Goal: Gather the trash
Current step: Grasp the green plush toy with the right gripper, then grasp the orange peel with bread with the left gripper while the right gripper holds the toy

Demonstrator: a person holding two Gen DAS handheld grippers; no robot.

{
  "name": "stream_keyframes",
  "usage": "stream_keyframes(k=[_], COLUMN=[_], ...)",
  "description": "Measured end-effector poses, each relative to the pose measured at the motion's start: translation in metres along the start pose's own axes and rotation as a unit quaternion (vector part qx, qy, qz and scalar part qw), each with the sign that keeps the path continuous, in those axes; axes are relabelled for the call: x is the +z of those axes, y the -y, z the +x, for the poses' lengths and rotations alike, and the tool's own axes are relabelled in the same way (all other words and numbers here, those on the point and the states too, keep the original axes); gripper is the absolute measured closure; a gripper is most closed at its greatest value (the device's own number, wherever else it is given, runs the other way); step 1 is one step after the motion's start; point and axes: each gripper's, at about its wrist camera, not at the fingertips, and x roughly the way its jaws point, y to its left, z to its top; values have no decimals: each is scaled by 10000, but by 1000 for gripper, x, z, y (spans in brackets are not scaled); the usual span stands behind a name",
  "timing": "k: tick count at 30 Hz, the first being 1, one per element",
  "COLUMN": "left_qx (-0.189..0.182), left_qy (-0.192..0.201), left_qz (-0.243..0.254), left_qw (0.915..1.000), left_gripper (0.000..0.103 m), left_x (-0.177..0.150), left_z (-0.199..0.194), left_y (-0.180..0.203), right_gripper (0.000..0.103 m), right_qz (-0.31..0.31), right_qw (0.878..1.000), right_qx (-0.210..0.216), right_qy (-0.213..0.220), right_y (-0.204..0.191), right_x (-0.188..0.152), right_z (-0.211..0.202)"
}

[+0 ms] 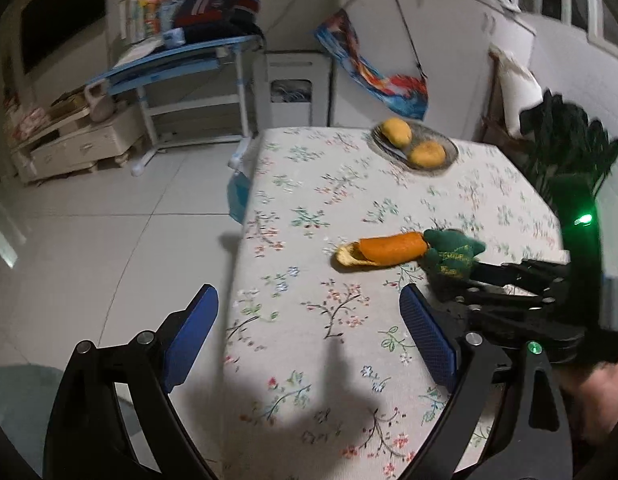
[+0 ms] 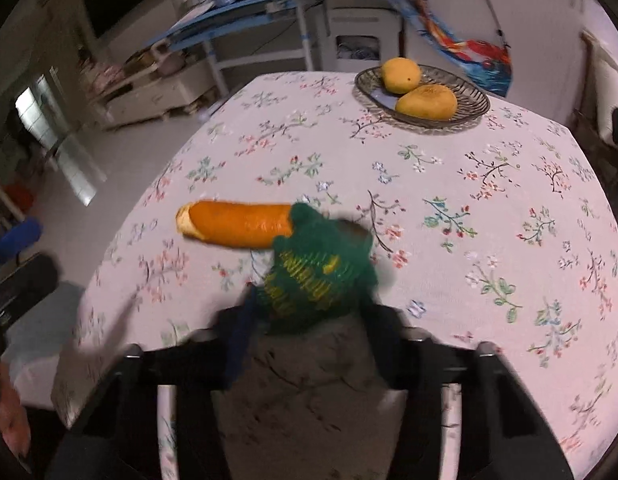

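right gripper (image 2: 309, 320) clamped on green mesh wad (image 2: 313, 276); left gripper (image 1: 309, 328) spread, empty. pickup step. next, judged: bin it, then orange peel (image 2: 237, 224).

The surface (image 1: 349, 320) wears a pale cloth printed with small flowering sprigs, and it stands on a floor of large light grey tiles (image 1: 109, 240). Beyond it a blue-topped study desk (image 1: 181, 56) on a white frame carries stacked books and folded clothes, with a low cream drawer cabinet (image 1: 77, 148) to its left and a white boxy unit (image 1: 297, 88) to its right. A dark screen (image 1: 61, 12) hangs on the pale wall, and a colourful printed cloth (image 1: 373, 72) is draped against white cupboards.
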Motion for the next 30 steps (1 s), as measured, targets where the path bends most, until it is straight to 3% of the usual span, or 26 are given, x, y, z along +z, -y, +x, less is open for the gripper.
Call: stream_keyframes(k=[6,12,23,29,30], left_qx=[-197,-153,-529,-735,-786], left_qy=[-48,-72,-294,-469,-528], left_qz=[787,1775,1980,2110,2046], left_qw=[9967,9840,9783,9736,9743], left_gripper=[14,14,15,37,48], left_x=[12,18,26,23,23], left_z=[27,56,95,101,101], left_y=[35,70,77,92,91], right_gripper=[64,64,63,63,63], right_qz=[47,243,470,486,486], right_qw=[9996,9985,9956,9951,9950], right_qx=[198,389,748,807,814], right_qy=[-195,-283,-310,-309,-310], right_y=[27,43,50,51,52], right_x=[-13,-24,-24,-25,-26], right_z=[-20,-26,-27,-28,-28])
